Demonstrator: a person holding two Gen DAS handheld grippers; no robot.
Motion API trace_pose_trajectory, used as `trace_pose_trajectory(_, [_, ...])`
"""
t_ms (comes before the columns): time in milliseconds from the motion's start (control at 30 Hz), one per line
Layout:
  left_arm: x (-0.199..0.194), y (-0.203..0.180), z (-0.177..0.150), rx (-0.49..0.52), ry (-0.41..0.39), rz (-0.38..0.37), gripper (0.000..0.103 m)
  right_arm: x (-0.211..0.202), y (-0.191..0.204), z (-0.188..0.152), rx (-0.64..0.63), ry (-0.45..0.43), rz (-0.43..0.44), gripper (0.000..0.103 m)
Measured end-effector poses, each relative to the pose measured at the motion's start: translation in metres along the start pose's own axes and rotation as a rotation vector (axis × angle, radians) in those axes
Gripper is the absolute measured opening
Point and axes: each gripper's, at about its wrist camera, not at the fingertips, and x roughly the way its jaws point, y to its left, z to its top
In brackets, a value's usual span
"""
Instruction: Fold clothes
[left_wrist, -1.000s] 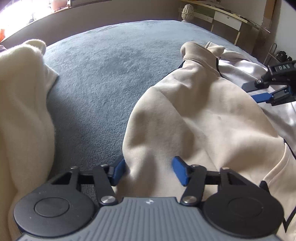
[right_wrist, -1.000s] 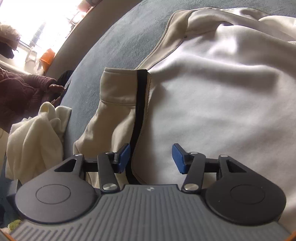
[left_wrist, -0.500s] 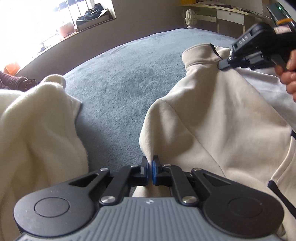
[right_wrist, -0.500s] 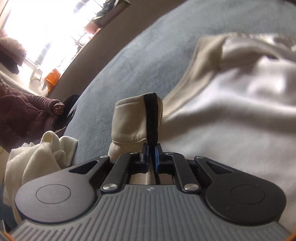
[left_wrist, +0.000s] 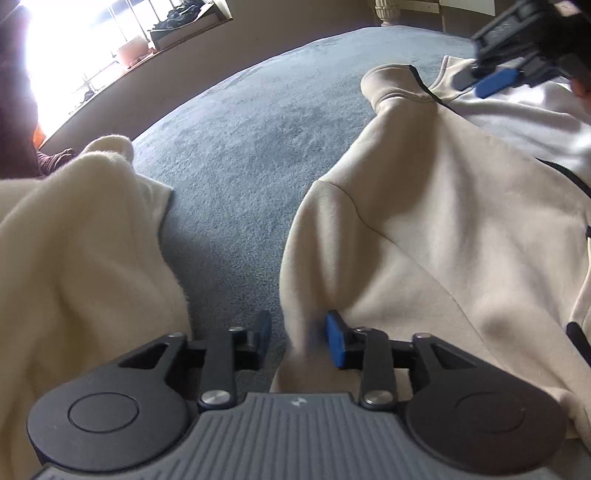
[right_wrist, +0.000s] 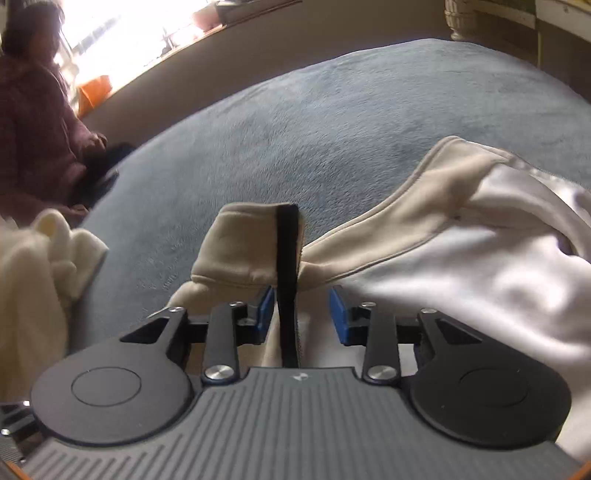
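A beige jacket (left_wrist: 424, 229) with black trim and a pale lining lies on the grey-blue plush surface (left_wrist: 258, 122). My left gripper (left_wrist: 299, 341) has its jaws opening at the jacket's near edge; a fold of beige cloth stands between the blue pads without being pinched. My right gripper (right_wrist: 302, 312) sits at the collar (right_wrist: 240, 243), jaws opening too, with the black zipper strip (right_wrist: 287, 258) upright between the pads (right_wrist: 338, 314). The right gripper (left_wrist: 495, 83) also shows at the top right of the left wrist view, over the collar.
A cream fleece garment (left_wrist: 74, 240) is heaped to the left of the jacket, with a strip of plush surface between them. A person in a maroon top (right_wrist: 33, 110) sits at the far left. A bright window ledge (left_wrist: 110, 55) runs behind.
Both grippers were open, pinched shut on the jacket's cloth, and now stand apart again. The collar with its black strip stands up higher than a second ago.
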Motion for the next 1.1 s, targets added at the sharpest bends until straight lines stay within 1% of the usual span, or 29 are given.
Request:
trace_pose_trajectory(33, [-0.005, 0.003, -0.001, -0.015, -0.003, 0.011, 0.049, -0.012, -0.012, -0.002, 0.014, 0.004, 0.017, 0.039])
trace_pose_trajectory(100, [-0.016, 0.009, -0.002, -0.065, -0.023, 0.027, 0.049, -0.029, -0.027, -0.014, 0.003, 0.057, 0.038, 0.039])
trace_pose_trajectory(167, [-0.031, 0.009, -0.003, -0.107, -0.068, 0.035, 0.049, -0.045, -0.038, -0.030, -0.016, 0.122, 0.064, 0.039])
trace_pose_trajectory(200, [-0.039, 0.005, -0.002, -0.109, -0.097, 0.031, 0.049, -0.050, -0.039, -0.042, -0.034, 0.157, 0.074, 0.039])
trace_pose_trajectory(267, [-0.047, -0.011, 0.006, -0.086, -0.135, 0.001, 0.050, -0.054, -0.037, -0.067, -0.098, 0.208, 0.048, 0.039])
trace_pose_trajectory(333, [-0.050, -0.035, 0.019, -0.040, -0.162, -0.040, 0.050, -0.057, -0.031, -0.089, -0.181, 0.224, -0.004, 0.037])
trace_pose_trajectory(367, [-0.051, -0.047, 0.026, -0.016, -0.175, -0.058, 0.050, -0.062, -0.024, -0.099, -0.217, 0.212, -0.022, 0.037])
trace_pose_trajectory(400, [-0.049, -0.059, 0.034, 0.000, -0.189, -0.071, 0.050, -0.065, -0.020, -0.105, -0.221, 0.194, -0.037, 0.036])
trace_pose_trajectory(467, [-0.042, -0.081, 0.053, 0.009, -0.214, -0.096, 0.050, -0.070, -0.016, -0.112, -0.200, 0.165, -0.058, 0.028])
trace_pose_trajectory(533, [-0.029, -0.097, 0.070, -0.010, -0.211, -0.113, 0.050, -0.072, -0.015, -0.116, -0.175, 0.127, -0.079, 0.016])
trace_pose_trajectory(600, [-0.015, -0.108, 0.086, -0.027, -0.194, -0.119, 0.049, -0.080, -0.012, -0.119, -0.160, 0.077, -0.098, 0.008])
trace_pose_trajectory(633, [-0.008, -0.113, 0.092, -0.033, -0.175, -0.118, 0.049, -0.085, -0.009, -0.121, -0.154, 0.047, -0.108, 0.006])
trace_pose_trajectory(667, [0.001, -0.116, 0.097, -0.039, -0.147, -0.113, 0.049, -0.091, -0.003, -0.125, -0.159, 0.010, -0.124, 0.006])
trace_pose_trajectory(733, [0.019, -0.119, 0.101, -0.057, -0.060, -0.101, 0.048, -0.100, 0.012, -0.135, -0.234, -0.060, -0.182, 0.006])
trace_pose_trajectory(767, [0.026, -0.119, 0.101, -0.070, -0.027, -0.096, 0.048, -0.101, 0.018, -0.141, -0.267, -0.076, -0.207, 0.006])
trace_pose_trajectory(833, [0.026, -0.116, 0.098, -0.099, -0.021, -0.087, 0.048, -0.091, 0.017, -0.149, -0.263, -0.024, -0.213, 0.007])
trace_pose_trajectory(900, [0.018, -0.114, 0.098, -0.102, -0.035, -0.082, 0.046, -0.089, 0.007, -0.149, -0.196, -0.006, -0.199, 0.008])
trace_pose_trajectory(933, [0.013, -0.114, 0.098, -0.089, -0.046, -0.083, 0.046, -0.093, 0.000, -0.147, -0.160, -0.014, -0.185, 0.009])
trace_pose_trajectory(967, [0.008, -0.113, 0.098, -0.077, -0.056, -0.084, 0.046, -0.099, -0.006, -0.144, -0.124, -0.025, -0.170, 0.012])
trace_pose_trajectory(1000, [0.002, -0.112, 0.097, -0.066, -0.061, -0.085, 0.047, -0.106, -0.014, -0.141, -0.079, -0.035, -0.154, 0.019])
trace_pose_trajectory(1033, [-0.005, -0.109, 0.094, -0.056, -0.061, -0.084, 0.047, -0.114, -0.023, -0.139, -0.031, -0.044, -0.139, 0.023])
trace_pose_trajectory(1100, [-0.023, -0.099, 0.086, -0.054, -0.063, -0.094, 0.047, -0.139, -0.045, -0.141, 0.050, -0.058, -0.099, 0.025])
